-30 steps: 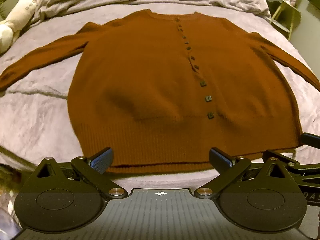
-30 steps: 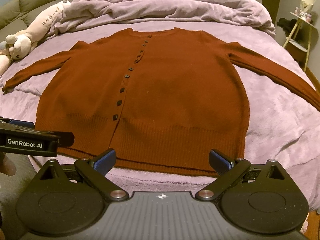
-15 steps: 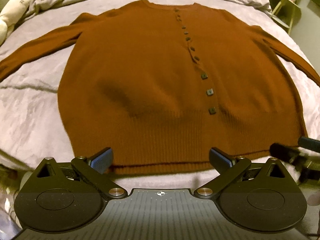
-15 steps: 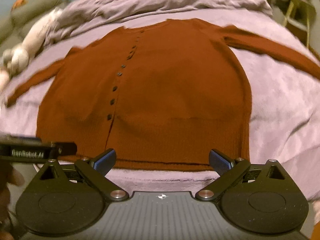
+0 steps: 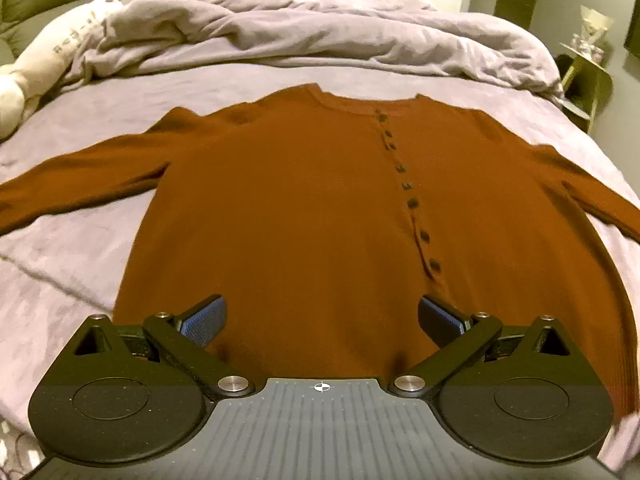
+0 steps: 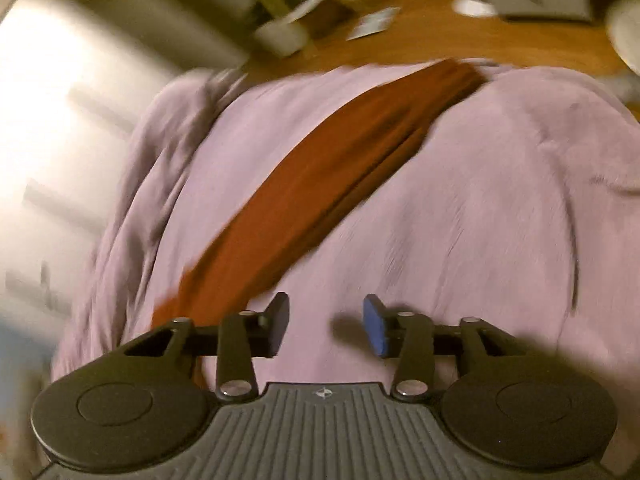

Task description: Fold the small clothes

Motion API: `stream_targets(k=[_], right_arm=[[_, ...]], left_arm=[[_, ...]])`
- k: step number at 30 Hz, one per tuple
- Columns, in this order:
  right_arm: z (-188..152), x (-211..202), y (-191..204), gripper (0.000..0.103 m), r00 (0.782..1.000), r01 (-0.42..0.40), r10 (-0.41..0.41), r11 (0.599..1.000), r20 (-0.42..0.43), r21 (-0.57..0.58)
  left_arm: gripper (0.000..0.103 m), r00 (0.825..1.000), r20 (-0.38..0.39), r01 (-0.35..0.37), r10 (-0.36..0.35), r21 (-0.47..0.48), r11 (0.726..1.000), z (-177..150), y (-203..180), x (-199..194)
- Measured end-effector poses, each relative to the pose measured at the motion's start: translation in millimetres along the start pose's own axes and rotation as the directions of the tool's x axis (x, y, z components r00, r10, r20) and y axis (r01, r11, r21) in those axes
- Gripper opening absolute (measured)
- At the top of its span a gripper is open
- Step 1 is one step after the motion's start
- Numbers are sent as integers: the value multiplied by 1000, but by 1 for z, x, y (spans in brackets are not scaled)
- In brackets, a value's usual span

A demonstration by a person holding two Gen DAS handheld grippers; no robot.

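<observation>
The cardigan (image 5: 320, 216) lies flat in the middle of the bed (image 5: 68, 240), still unfolded. The left gripper (image 5: 320, 318) hovers over its hem, jaws spread. The right gripper (image 6: 326, 328), jaws half open, is beside the sleeve (image 6: 320, 184); next it should pinch the sleeve and fold it inward

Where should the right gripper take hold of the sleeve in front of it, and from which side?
Grip the sleeve near its cuff end, coming from above with one finger at each long edge. It lies flat and narrow on the blanket, and the right gripper is open beside it.
</observation>
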State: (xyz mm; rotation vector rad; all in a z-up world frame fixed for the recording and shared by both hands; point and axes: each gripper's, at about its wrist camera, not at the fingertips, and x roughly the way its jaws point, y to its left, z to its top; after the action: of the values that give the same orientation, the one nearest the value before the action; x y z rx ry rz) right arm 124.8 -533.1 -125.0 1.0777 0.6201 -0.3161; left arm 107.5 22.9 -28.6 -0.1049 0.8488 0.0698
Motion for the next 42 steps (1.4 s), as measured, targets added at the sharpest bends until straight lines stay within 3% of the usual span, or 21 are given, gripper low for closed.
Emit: stream_targets(k=[3, 8, 11, 12, 13, 16, 18, 20, 22, 25, 26, 27, 28, 29, 33, 36, 38, 42], right_arm=[[27, 24, -23, 36, 999, 7, -12, 993, 40, 122], [45, 41, -27, 36, 995, -18, -1, 983, 101, 183], [42, 52, -17, 36, 991, 33, -47, 993, 126, 110], [44, 55, -12, 29, 989, 47, -58, 995, 136, 83], [48, 60, -1, 8, 985, 81, -84, 996, 152, 31], [52, 63, 38, 6, 969, 181, -148, 970, 198, -160], [36, 57, 84, 6, 961, 186, -92, 913, 261, -364], [4, 49, 136, 6, 960, 134, 35, 811, 277, -569], [-40, 43, 184, 6, 960, 38, 182, 665, 211, -746], [-106, 39, 227, 11, 956, -95, 290, 424, 35, -900], [-121, 39, 231, 16, 951, -137, 309, 378, -14, -916], [-133, 38, 231, 27, 947, -159, 318, 351, -42, -923], [-143, 42, 229, 36, 951, -158, 305, 332, -52, -930], [-149, 47, 225, 38, 958, -144, 281, 327, -49, -934], [-159, 68, 198, 38, 990, -66, 139, 329, -21, -942], [-162, 74, 181, 38, 996, -40, 84, 305, -15, -952], [-165, 74, 176, 38, 998, -10, 67, 287, 9, -958], [-159, 83, 168, 38, 999, 4, 39, 306, 17, -952]], left_arm=[[103, 1000, 5, -6, 6, 8, 1000, 8, -5, 11], [103, 1000, -11, -2, 3, 53, 999, 15, -11, 26], [103, 1000, -15, 10, -9, 71, 997, 18, -12, 34], [103, 1000, -15, 14, -13, 72, 997, 19, -12, 36], [103, 1000, -14, 19, -18, 70, 997, 21, -11, 37], [103, 999, 10, 39, -40, 58, 998, 27, -6, 38], [103, 997, 33, 61, -63, 52, 997, 36, -4, 36], [103, 994, 63, 84, -86, 37, 996, 47, -4, 35], [103, 990, 82, 118, -118, 3, 993, 63, -5, 35], [103, 974, 89, 212, -207, -54, 976, 84, -6, 37], [103, 966, 91, 250, -244, -63, 966, 90, -7, 40], [103, 959, 89, 276, -270, -67, 959, 93, -8, 42], [103, 952, 82, 300, -294, -71, 951, 97, -10, 45], [103, 945, 74, 323, -318, -74, 943, 100, -12, 49], [103, 910, 20, 415, -415, -64, 907, 118, -35, 83], [103, 881, -45, 466, -472, -101, 879, 131, -53, 119], [103, 872, -94, 463, -480, -157, 872, 136, -59, 146], [103, 862, -134, 452, -488, -231, 862, 139, -63, 183]])
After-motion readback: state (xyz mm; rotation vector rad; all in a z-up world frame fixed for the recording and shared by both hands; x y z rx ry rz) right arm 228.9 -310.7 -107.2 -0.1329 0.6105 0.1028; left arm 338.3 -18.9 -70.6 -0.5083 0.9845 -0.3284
